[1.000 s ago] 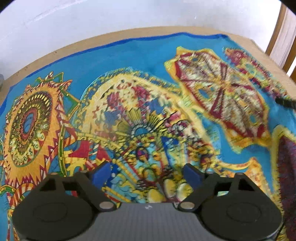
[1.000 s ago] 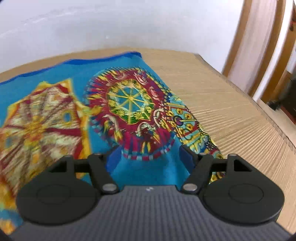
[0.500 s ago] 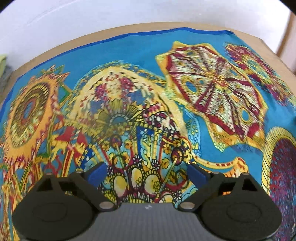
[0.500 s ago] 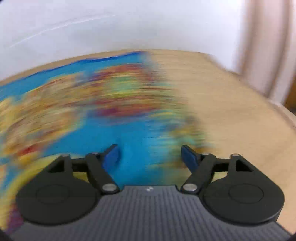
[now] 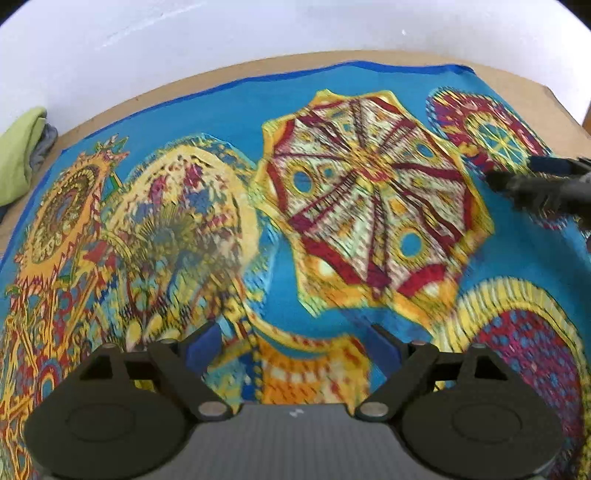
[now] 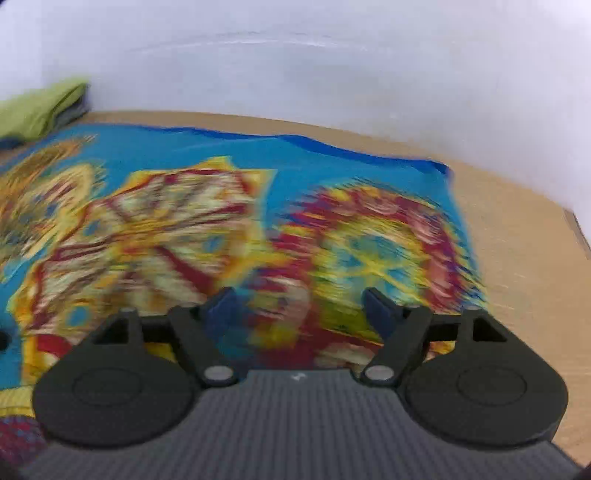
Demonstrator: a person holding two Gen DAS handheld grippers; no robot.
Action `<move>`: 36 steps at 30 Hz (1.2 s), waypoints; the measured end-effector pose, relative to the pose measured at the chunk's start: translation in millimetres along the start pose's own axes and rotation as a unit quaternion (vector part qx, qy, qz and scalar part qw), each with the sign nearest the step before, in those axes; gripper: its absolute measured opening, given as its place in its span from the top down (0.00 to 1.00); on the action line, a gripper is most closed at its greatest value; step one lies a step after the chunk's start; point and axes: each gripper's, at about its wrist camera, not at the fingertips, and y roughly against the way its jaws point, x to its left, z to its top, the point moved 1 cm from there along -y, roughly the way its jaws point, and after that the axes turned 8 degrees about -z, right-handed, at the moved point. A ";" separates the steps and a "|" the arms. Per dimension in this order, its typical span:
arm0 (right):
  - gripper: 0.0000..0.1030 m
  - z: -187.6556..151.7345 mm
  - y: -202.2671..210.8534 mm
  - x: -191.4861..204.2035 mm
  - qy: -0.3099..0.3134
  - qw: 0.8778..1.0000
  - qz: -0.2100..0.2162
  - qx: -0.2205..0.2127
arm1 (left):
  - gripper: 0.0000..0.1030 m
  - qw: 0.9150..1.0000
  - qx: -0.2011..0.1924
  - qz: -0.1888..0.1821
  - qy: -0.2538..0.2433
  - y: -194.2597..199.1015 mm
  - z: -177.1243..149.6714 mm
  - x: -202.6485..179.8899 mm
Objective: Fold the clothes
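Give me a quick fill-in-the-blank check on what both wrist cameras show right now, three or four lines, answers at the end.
1. The patterned cloth has a background colour of ____.
2. Both the left tool and the right tool have their fingers ____, with nothing held between them.
3. The folded garment at the far left corner of the table is ____ in colour.
4. The cloth lies ____ out on the table, not bunched.

Answers: blue; open; green; spread

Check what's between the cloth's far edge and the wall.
Only a bare strip of table separates the cloth from the wall, in both wrist views; nothing sits on it.
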 end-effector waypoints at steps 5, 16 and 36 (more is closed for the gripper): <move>0.20 -26.9 16.5 -117.5 -0.104 0.979 -0.174 0.026 | 0.15 1.000 0.011 -0.012 0.020 12.8 -25.7 -4.0; 0.20 -149.9 229.7 -130.3 -0.216 0.974 -0.053 0.046 | 0.15 0.998 0.008 -0.057 0.003 68.2 -126.5 -40.3; 0.20 -313.6 340.1 -90.7 -0.305 0.925 0.163 0.157 | 0.15 0.996 0.021 -0.067 -0.048 148.3 -277.6 -141.7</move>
